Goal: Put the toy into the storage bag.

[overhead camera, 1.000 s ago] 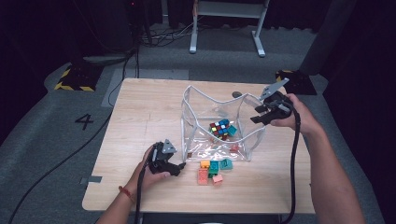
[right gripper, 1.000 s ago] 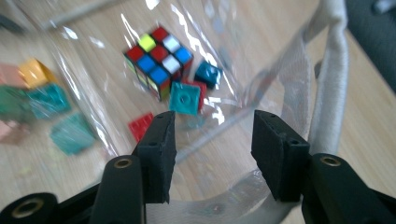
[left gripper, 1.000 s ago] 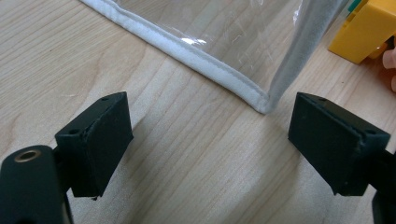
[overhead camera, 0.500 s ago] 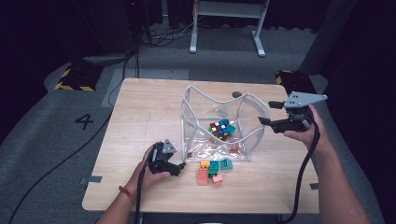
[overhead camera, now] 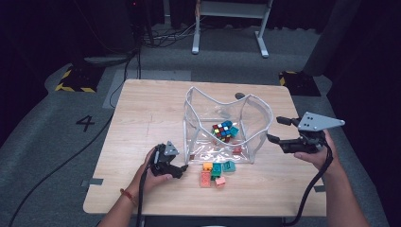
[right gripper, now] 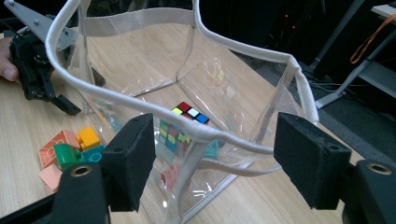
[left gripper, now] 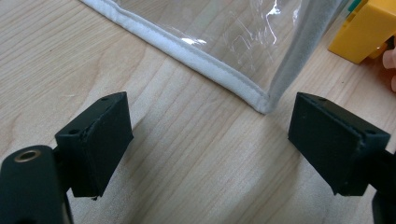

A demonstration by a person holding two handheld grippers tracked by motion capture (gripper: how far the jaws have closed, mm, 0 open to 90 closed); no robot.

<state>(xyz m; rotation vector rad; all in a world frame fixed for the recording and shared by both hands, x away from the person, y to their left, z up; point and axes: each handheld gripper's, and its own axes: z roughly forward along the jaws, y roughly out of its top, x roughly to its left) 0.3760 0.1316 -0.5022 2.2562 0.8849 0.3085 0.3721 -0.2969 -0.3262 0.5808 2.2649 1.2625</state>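
Bricks (overhead camera: 213, 172) lie in a loose heap on the table (overhead camera: 142, 113) just in front of the clear bag (overhead camera: 257, 118); a cube (overhead camera: 224, 130) and a piece or two sit inside. The left gripper (overhead camera: 182, 166) rests near the heap, the right gripper (overhead camera: 279, 130) beside the bag's right wall.

Left gripper view: jaws spread, empty, facing the bag's bottom corner.

Right gripper view: jaws spread around the rim (right gripper: 243, 142), not touching.

Judging by this, most bricks are not yet bagged.

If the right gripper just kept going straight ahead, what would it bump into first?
Most likely the clear bag's white-trimmed rim, which sits right ahead between the open jaws of the right gripper.
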